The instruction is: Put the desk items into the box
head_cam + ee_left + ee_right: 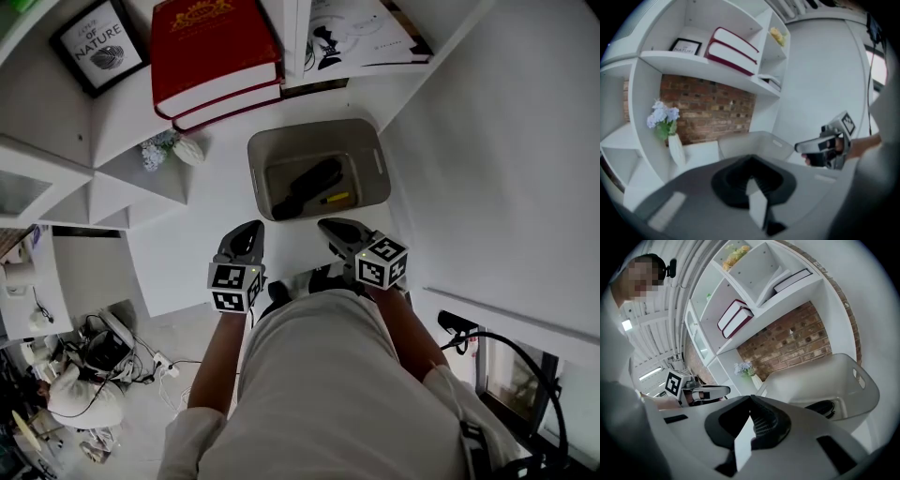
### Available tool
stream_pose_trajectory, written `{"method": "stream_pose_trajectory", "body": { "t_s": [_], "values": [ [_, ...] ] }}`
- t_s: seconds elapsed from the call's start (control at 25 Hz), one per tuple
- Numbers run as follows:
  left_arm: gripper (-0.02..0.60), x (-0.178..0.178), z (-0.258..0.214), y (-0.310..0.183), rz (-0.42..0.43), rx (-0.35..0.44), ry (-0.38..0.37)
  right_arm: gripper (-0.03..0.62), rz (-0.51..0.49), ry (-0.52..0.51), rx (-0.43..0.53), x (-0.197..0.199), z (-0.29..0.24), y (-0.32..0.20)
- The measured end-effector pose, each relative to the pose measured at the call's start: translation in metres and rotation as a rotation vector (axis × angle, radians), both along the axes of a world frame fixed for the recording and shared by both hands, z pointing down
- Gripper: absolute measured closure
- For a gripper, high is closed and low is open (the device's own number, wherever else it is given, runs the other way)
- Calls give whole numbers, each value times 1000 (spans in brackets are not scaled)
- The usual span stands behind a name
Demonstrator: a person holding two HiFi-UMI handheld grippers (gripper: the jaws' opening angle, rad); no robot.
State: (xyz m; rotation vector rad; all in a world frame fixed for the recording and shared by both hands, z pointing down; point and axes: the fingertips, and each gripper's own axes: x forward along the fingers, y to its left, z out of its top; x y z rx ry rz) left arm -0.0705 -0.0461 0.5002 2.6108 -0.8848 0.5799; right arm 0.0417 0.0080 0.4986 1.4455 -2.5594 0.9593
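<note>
A grey box [373, 161] stands on the white desk [211, 211] under the shelves. Inside it lie a long black item [309, 186] and a small yellow item [337, 198]. My left gripper [246, 231] and right gripper [328, 226] hover side by side near the desk's front edge, just short of the box, both shut and holding nothing. In the left gripper view the left gripper [751, 160] points at the box [754, 143], with the right gripper [820, 145] to its right. In the right gripper view the right gripper [751, 398] faces the box [820, 380] and the black item [824, 406].
White shelves above the desk carry two red books [216, 56], a framed print [98, 42] and open booklets [361, 33]. A small white vase with pale flowers [178, 148] stands left of the box. A black cable [469, 333] hangs at the right. Clutter covers the floor at the lower left.
</note>
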Motion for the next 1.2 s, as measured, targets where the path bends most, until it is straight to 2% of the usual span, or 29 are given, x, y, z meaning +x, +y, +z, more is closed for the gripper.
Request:
{"method": "stream_pose_trajectory", "body": {
  "t_s": [0.24,0.68,0.92,1.2],
  "values": [
    [580,-20,-8,18,-4,-1,42,594,3,34,9,-21,-7,15],
    [580,-61,-13,45,14,18,64,594,61,82,36,-48,-16,38],
    [580,-67,-16,59,36,20,69,594,87,94,50,-50,-22,53],
    [580,-63,-27,63,-17,31,84,594,80,78,44,-34,-24,64]
  ]
}}
